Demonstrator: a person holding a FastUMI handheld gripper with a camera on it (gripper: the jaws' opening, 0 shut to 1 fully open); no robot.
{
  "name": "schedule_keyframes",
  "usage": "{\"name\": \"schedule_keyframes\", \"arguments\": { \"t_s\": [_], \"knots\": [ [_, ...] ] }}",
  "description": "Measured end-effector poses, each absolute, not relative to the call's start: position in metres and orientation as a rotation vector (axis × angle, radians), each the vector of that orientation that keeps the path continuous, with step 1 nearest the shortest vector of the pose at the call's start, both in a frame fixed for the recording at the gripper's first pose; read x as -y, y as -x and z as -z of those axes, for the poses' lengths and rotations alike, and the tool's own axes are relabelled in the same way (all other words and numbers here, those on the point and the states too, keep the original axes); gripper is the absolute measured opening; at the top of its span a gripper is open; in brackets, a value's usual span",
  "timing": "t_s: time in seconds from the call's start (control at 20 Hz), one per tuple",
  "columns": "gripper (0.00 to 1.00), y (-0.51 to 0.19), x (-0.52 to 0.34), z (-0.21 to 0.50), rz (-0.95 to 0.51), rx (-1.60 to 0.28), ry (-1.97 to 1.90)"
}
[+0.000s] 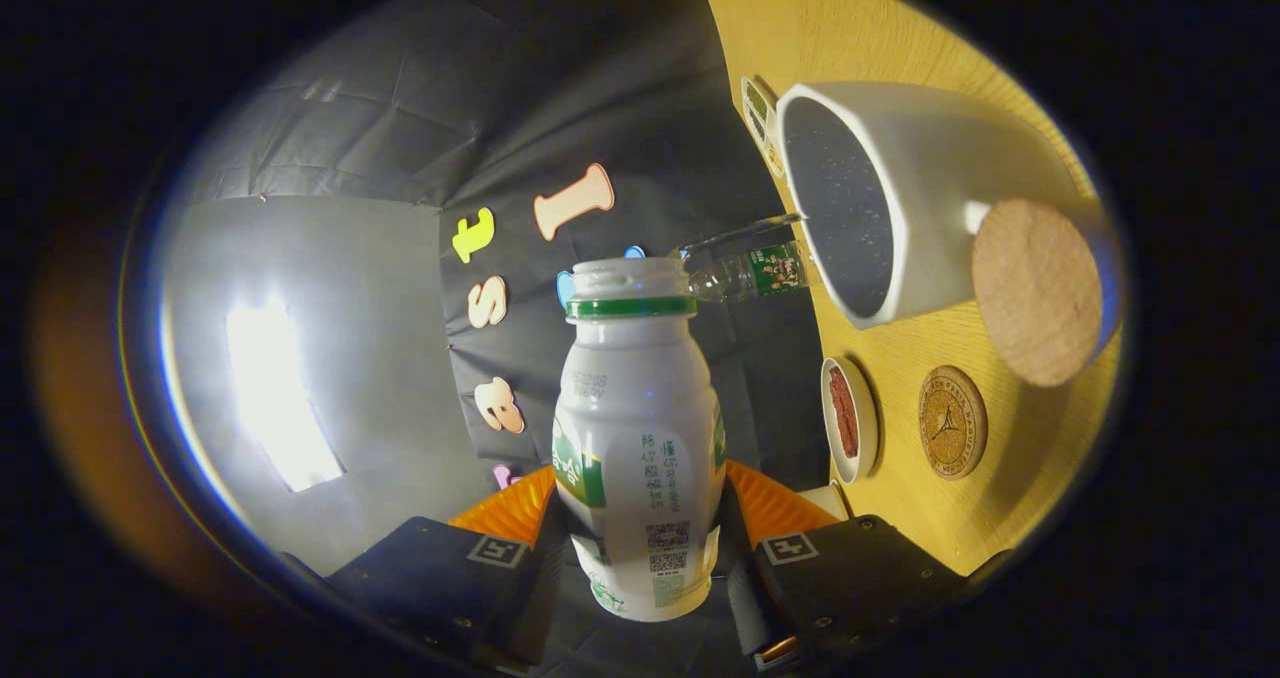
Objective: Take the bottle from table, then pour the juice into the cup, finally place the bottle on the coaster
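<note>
Your gripper (pixel 640 543) has both fingers closed snugly on the one white plastic juice bottle (pixel 638 438), green-ringed at its open neck, whose long axis runs straight ahead along the fingers, mouth toward 12 o'clock. At 2 o'clock stands one white ceramic cup (pixel 900 198), and at 3 o'clock lies one round cork coaster (pixel 952 422) on the yellow wooden table (pixel 880 28). The bottle's label carries green print and a code, too small to read.

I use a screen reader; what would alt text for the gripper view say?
The gripper is shut on a white bottle turned sideways, its open mouth near a white cup on the wooden table. A cork coaster lies nearby.
</note>
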State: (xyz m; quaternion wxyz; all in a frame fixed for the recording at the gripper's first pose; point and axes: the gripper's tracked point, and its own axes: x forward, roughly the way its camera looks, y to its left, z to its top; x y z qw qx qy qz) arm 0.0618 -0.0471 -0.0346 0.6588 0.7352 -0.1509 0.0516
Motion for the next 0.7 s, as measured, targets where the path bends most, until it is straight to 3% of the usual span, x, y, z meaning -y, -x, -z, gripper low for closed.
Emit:
{"name": "schedule_keyframes", "arguments": {
  "t_s": [0.7],
  "knots": [
    [0.7,-0.0626,0.0484,0.0369,-0.096,0.34,-1.724]
  ]
}}
